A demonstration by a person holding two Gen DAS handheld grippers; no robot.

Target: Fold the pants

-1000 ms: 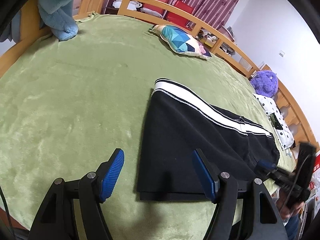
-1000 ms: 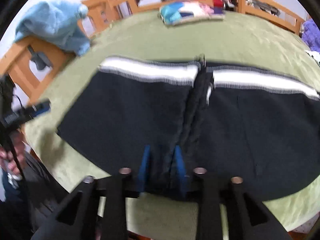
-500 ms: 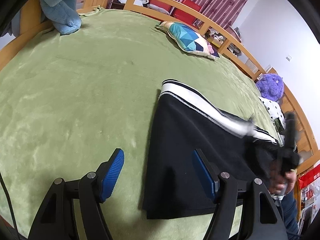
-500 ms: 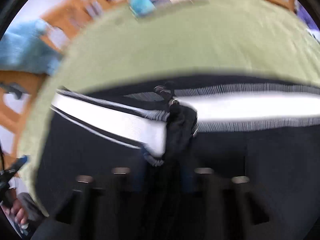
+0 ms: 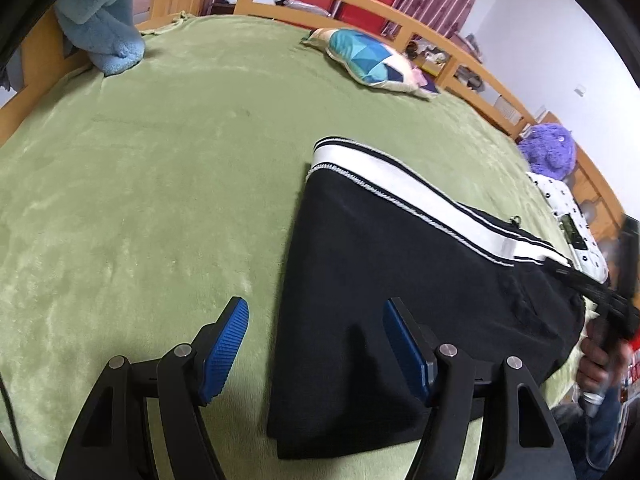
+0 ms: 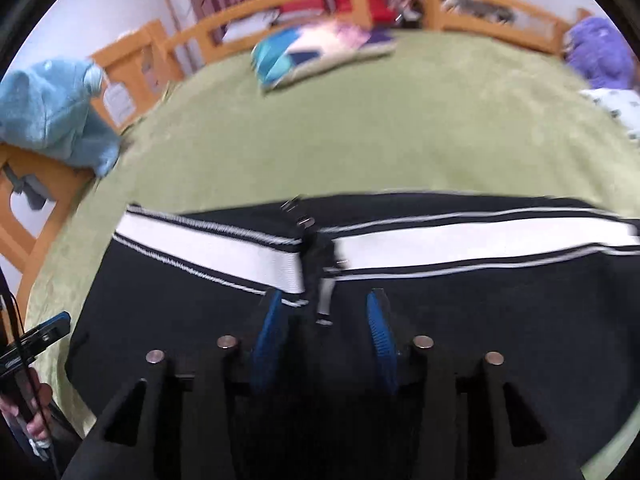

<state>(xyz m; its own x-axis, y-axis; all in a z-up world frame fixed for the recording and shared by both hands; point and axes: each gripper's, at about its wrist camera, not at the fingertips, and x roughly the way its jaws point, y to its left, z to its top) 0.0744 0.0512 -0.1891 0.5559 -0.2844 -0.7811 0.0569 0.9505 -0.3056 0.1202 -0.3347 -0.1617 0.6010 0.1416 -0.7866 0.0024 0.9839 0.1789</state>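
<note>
Jaws of the right gripper (image 6: 324,328) are opening off the pants (image 5: 400,280) at mid-fold; the left gripper (image 5: 316,340) hangs wide, empty, needing to seize the hem.

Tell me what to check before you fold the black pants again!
1. Pants lie flat on the green blanket: ok.
2. Left tongs open, nothing between them but blanket and the pants' edge: ok.
3. Right tongs opening over the folded middle, pads off the cloth: ok.
4. White stripe edges lined up: cannot tell, picture is blurry.
5. Pillow far from the pants: ok.
</note>
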